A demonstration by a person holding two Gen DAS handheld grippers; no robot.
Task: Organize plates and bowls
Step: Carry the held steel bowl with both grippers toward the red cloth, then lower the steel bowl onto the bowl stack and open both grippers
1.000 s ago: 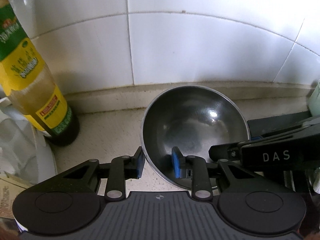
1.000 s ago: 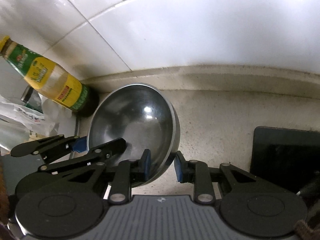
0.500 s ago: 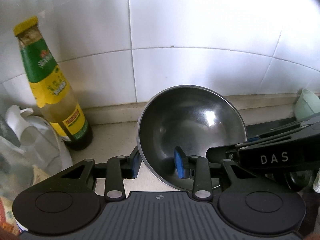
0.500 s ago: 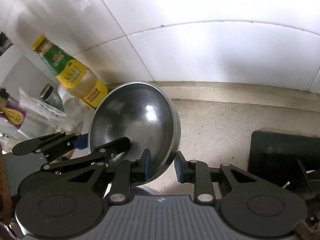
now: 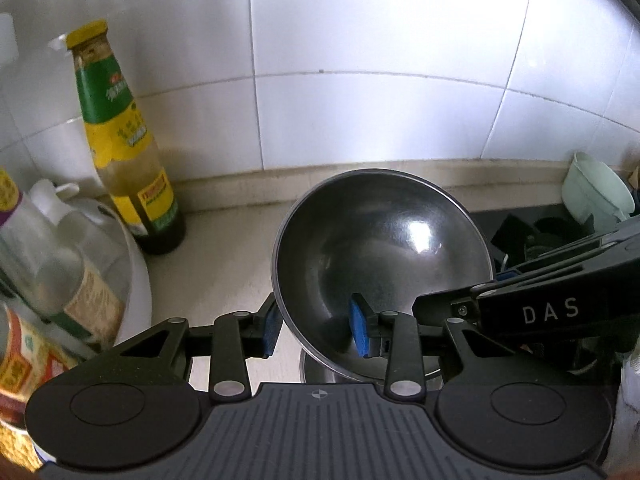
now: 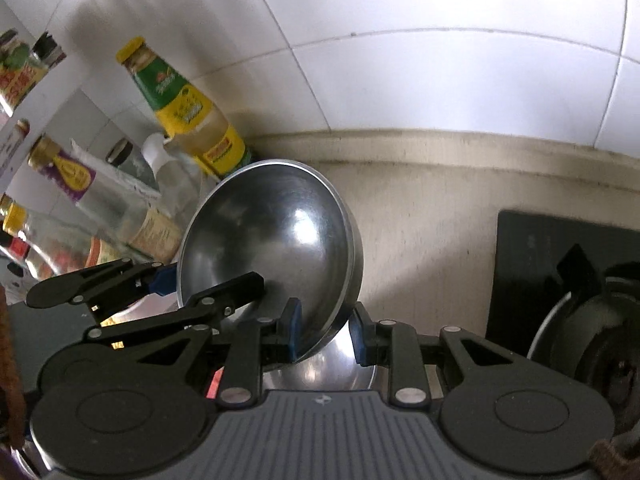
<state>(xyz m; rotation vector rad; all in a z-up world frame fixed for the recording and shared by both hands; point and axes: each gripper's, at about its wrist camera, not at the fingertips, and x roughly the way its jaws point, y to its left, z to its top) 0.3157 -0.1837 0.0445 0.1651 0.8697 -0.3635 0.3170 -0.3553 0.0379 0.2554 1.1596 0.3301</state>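
Observation:
A steel bowl (image 5: 384, 240) hangs tilted above the beige counter, held by both grippers at its rim. My left gripper (image 5: 314, 330) is shut on the bowl's near-left wall, one blue pad outside and one inside. My right gripper (image 6: 326, 334) is shut on the bowl's (image 6: 272, 232) lower right rim, which sits between its blue pads. Each gripper shows in the other's view: the right gripper (image 5: 520, 312) reaches in from the right, the left gripper (image 6: 168, 284) from the left. A second steel bowl (image 6: 332, 364) sits just beneath the lifted one, also in the left wrist view (image 5: 320, 372).
A tall sauce bottle (image 5: 120, 140) with a green and yellow label stands against the tiled wall at left. More bottles (image 6: 68, 176) crowd a white tub (image 5: 138, 272) beside it. A black stove (image 6: 560, 260) lies to the right, and a pale green cup (image 5: 596, 192) stands far right.
Both grippers have lifted the bowl and drawn it back from the wall. More of the bottle and the stove shows now, and a second bowl has come into sight underneath.

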